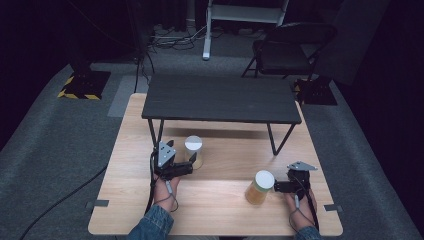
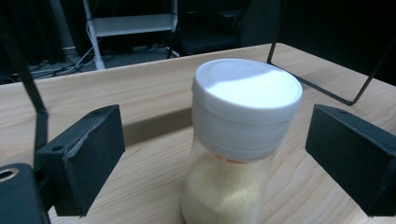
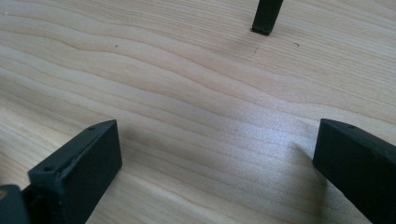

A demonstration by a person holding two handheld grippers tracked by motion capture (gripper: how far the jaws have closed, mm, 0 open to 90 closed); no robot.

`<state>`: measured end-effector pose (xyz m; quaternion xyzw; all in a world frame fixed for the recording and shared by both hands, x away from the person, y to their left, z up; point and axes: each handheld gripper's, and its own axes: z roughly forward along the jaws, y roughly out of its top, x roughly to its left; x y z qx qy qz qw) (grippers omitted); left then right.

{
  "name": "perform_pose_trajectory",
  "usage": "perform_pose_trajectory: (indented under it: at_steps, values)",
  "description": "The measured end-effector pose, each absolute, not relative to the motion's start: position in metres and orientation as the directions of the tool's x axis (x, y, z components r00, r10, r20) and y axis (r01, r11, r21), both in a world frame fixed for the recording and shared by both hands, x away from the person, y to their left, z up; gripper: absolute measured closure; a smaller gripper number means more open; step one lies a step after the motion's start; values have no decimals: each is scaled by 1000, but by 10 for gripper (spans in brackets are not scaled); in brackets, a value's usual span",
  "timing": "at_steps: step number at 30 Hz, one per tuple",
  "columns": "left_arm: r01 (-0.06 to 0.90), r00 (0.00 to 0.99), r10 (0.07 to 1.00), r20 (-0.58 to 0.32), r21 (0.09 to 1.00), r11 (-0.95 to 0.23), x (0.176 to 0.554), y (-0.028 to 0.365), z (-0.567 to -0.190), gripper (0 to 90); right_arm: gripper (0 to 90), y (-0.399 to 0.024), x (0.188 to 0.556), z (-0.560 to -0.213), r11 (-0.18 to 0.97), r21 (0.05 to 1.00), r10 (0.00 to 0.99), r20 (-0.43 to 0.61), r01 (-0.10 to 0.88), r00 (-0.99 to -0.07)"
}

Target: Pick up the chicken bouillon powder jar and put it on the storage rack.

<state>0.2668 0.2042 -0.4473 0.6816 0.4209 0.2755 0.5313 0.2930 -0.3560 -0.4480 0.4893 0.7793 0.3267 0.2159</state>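
Left claw (image 2: 215, 163) spread wide around white-capped jar (image 2: 240, 140) on the bench (image 1: 220, 200), pads clear of it. Right claw (image 3: 219, 172) released, empty, just beside second jar (image 1: 260, 187). Black riser shelf (image 1: 220, 97) stands close behind, its leg (image 3: 267, 16) ahead of right claw.

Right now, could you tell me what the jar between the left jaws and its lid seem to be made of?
Jar: clear, smooth, probably plastic, possibly glass; pale yellow powder shows through its wall. Lid: opaque white, matte, looks like moulded plastic with a stepped rim.
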Motion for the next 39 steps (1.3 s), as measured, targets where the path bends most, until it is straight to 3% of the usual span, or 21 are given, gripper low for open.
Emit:
perform_pose_trajectory:
  at_steps: [10, 17, 19, 20, 21, 39]
  values:
    - [283, 518, 853, -65, 954, -99, 285, 194, -453, 58, 9, -356, 293, -448, 308, 720, 904, -17, 622, -428]
    - [309, 548, 835, -53, 940, -143, 300, 188, -459, 134, 9, -356, 293, -448, 308, 720, 904, -17, 621, -428]
    - [309, 553, 832, -35, 936, -166, 301, 186, -459, 213, 9, -356, 293, -448, 309, 721, 903, -18, 621, -429]
    - [300, 566, 825, -9, 934, -196, 301, 184, -458, 324, 10, -356, 293, -448, 308, 720, 904, -17, 621, -428]
    - [295, 566, 825, -2, 934, -200, 301, 183, -458, 337, 9, -356, 293, -448, 309, 721, 903, -18, 621, -429]
    - [306, 537, 844, -25, 937, -167, 273, 193, -428, 347, 10, -357, 293, -448, 310, 720, 903, -18, 621, -430]
